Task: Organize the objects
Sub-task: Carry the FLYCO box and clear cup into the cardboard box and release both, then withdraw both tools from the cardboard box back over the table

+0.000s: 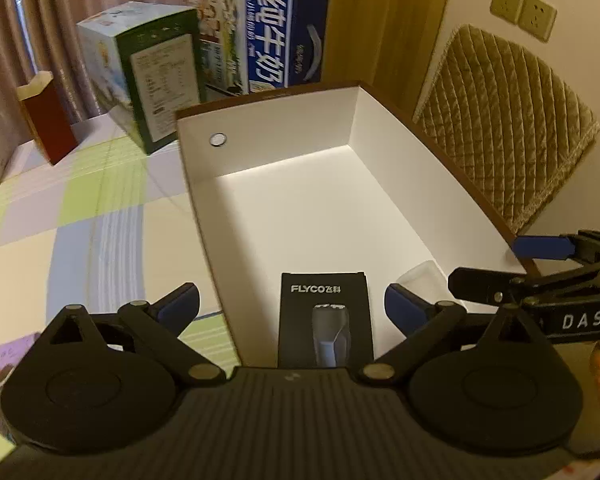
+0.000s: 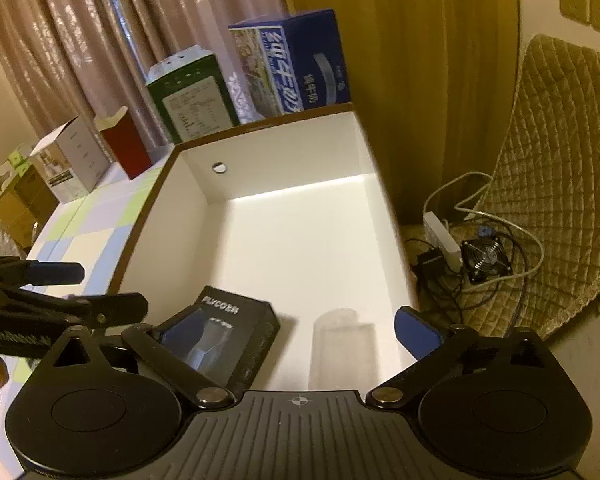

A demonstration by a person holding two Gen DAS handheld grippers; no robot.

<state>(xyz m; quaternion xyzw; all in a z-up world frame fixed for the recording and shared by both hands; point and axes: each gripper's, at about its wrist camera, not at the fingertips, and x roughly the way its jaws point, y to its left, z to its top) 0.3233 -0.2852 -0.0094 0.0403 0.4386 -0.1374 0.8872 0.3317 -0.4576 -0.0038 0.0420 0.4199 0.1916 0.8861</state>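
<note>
**Both tongs spread over the white box**

Low in the left wrist view, the left gripper (image 1: 292,306) stands spread, pinching nothing; the black shaver box (image 1: 324,320) lies between and below its fingers, long axis running straight up the frame, on the near floor of the white storage box (image 1: 268,152); just right of it sits a translucent cup (image 1: 420,280). The right gripper (image 2: 296,330) is likewise spread and empty, the cup directly beneath. Each hand seems nearest its own item. Farther off, upper frame, the cartons on the checked tablecloth (image 1: 100,240) probably come next.
</note>
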